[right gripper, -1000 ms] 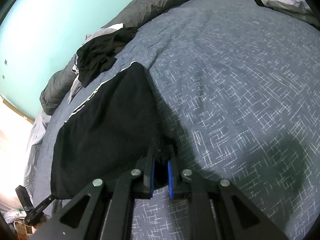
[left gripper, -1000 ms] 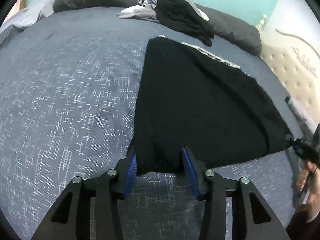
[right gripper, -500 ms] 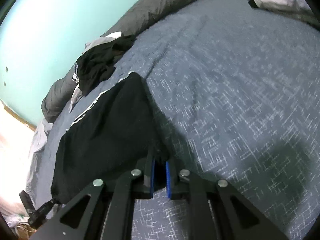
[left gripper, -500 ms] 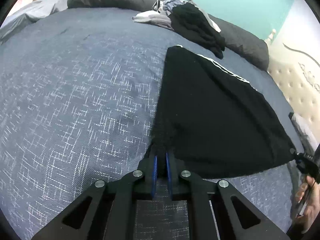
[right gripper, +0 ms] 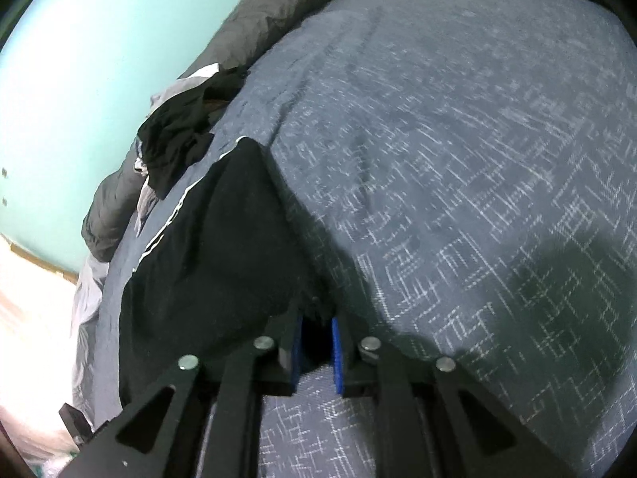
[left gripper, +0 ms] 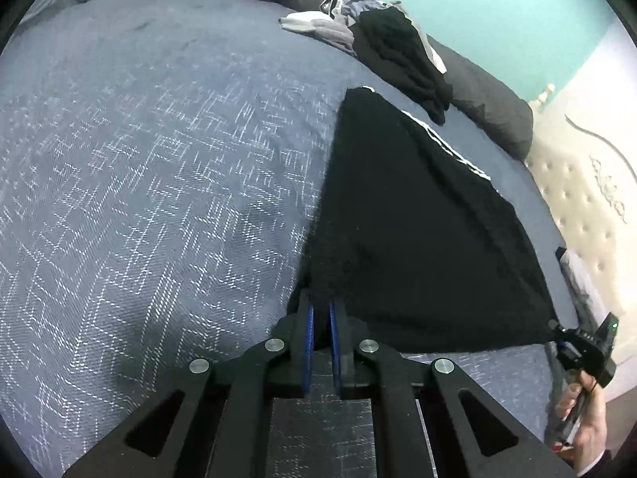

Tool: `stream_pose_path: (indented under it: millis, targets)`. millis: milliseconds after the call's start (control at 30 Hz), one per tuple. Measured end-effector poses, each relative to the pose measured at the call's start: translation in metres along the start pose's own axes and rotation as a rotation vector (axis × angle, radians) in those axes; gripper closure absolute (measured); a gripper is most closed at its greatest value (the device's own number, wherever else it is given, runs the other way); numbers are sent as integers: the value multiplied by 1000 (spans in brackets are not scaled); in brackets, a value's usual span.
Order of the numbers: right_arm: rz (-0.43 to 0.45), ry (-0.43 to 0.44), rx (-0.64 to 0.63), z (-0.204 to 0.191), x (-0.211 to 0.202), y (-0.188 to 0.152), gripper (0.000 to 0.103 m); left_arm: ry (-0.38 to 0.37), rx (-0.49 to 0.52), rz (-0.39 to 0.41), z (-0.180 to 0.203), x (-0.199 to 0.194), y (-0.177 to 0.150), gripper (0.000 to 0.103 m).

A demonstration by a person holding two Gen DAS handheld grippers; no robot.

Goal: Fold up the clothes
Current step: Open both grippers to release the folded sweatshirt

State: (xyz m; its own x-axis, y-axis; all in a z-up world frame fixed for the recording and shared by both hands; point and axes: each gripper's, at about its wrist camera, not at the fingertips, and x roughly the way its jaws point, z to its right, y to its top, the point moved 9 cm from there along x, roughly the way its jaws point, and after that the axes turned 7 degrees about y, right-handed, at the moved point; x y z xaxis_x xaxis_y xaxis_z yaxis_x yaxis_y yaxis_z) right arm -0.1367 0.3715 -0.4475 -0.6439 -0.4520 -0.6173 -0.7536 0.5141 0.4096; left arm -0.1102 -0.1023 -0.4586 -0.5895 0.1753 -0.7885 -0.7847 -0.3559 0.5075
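My left gripper (left gripper: pixel 320 310) pinching one near corner of the black garment (left gripper: pixel 402 219) spread on the bed (left gripper: pixel 159 159), my right gripper (right gripper: pixel 316 324) jaws opening, cloth corner between them

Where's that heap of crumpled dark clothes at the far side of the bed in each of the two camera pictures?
Left wrist view: the heap of crumpled clothes lies upper right of centre, beyond the spread black garment.
Right wrist view: the heap lies left of centre, again beyond the garment.
Shared landmark: the grey rolled duvet behind it.
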Motion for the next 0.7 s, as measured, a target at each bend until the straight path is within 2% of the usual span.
stream_pose_path:
  millis: [33, 100, 200, 267, 300, 367, 533, 567, 633, 700]
  targets:
    - [5, -11, 6, 1, -2, 1, 77, 1, -3, -1, 1, -2, 1, 93]
    - [22, -35, 1, 0, -7, 6, 63, 4, -12, 0, 2, -5, 5, 92]
    - [54, -47, -4, -2, -16, 14, 62, 17, -36, 15, 1, -11, 13, 88]
    - [74, -65, -5, -1, -21, 19, 62, 32, -57, 36, -3, -16, 18, 68]
    - [85, -63, 0, -1, -23, 23, 62, 44, -62, 51, -5, -18, 22, 64]
    - [99, -54, -2, -3, -25, 28, 62, 44, -60, 79, -4, -21, 33, 63]
    - [62, 16, -52, -31, -9, 41, 60, 4, -79, 122, 6, -21, 71, 63]
    - [44, 29, -58, -37, -3, 43, 60, 4, -73, 133, 9, -20, 82, 63]
    - [-4, 49, -78, -49, 11, 49, 52, 3, -49, 134, 17, -15, 102, 63]
    - [-57, 47, -125, -61, 27, 57, 51, -7, -27, 114, 26, -3, 122, 63]
